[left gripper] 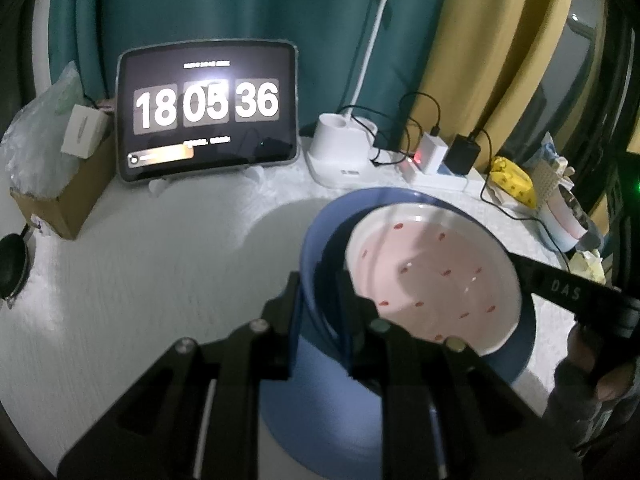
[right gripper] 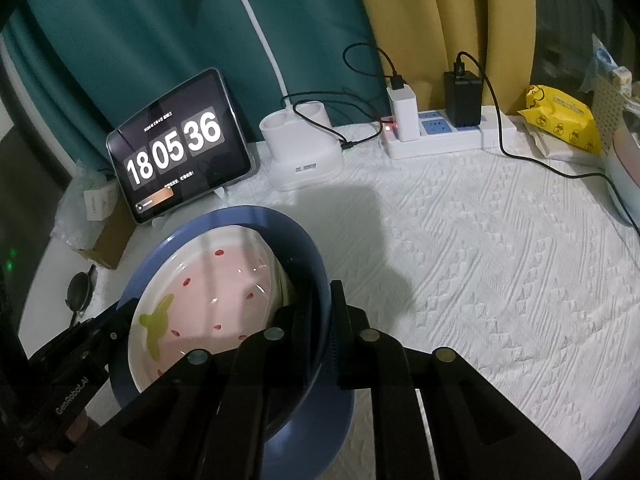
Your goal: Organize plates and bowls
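A blue bowl (left gripper: 316, 240) holds a white and pink plate with red spots (left gripper: 432, 272), tilted inside it. My left gripper (left gripper: 320, 292) is shut on the blue bowl's left rim, one finger inside and one outside. In the right wrist view my right gripper (right gripper: 316, 312) is shut on the same blue bowl (right gripper: 280, 224) at its right rim. The spotted plate (right gripper: 224, 288) with a green mark lies inside. The bowl looks lifted slightly above the white cloth. Each gripper shows at the edge of the other's view.
A tablet clock (left gripper: 208, 112) stands at the back, with a white lamp base (left gripper: 340, 148), a power strip with chargers (right gripper: 440, 128) and cables. A cardboard box (left gripper: 64, 196) is left, a yellow packet (right gripper: 560, 120) right. The white tablecloth (right gripper: 500, 280) spreads right.
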The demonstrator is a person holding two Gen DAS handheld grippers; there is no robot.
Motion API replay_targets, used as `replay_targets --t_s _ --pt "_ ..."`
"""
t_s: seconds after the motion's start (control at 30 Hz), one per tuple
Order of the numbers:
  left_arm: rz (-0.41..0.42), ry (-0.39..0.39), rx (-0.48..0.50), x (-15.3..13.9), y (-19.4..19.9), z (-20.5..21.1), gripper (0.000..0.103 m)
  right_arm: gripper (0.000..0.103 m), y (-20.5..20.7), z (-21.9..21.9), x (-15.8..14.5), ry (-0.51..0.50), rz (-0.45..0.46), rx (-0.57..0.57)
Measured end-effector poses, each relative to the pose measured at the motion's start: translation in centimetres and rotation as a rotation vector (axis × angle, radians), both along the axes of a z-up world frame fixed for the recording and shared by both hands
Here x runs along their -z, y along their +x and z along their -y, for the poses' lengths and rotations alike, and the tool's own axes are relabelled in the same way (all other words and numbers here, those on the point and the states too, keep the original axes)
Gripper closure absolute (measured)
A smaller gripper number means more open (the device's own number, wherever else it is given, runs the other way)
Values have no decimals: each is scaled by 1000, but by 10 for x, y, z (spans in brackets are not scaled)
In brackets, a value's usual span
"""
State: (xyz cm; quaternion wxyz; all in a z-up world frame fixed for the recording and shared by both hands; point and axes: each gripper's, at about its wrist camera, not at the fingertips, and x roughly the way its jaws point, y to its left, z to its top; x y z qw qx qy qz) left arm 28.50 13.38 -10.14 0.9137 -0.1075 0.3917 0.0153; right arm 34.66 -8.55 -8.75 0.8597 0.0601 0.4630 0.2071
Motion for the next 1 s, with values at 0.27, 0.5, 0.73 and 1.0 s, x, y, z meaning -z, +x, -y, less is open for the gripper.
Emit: replay_targets --t_s 0.27,0.5,0.73,1.0 --pt "4 81 -8 -3 -5 8 83 92 -3 -3 -4 -64 14 11" --pt "29 106 -26 -11 -15 8 70 80 -12 -3 -10 -112 52 30" --pt "40 113 -18 -15 -28 15 55 65 -23 2 -17 -121 68 37" --pt "70 125 -18 -23 -53 27 38 59 -39 7 -24 -118 71 40"
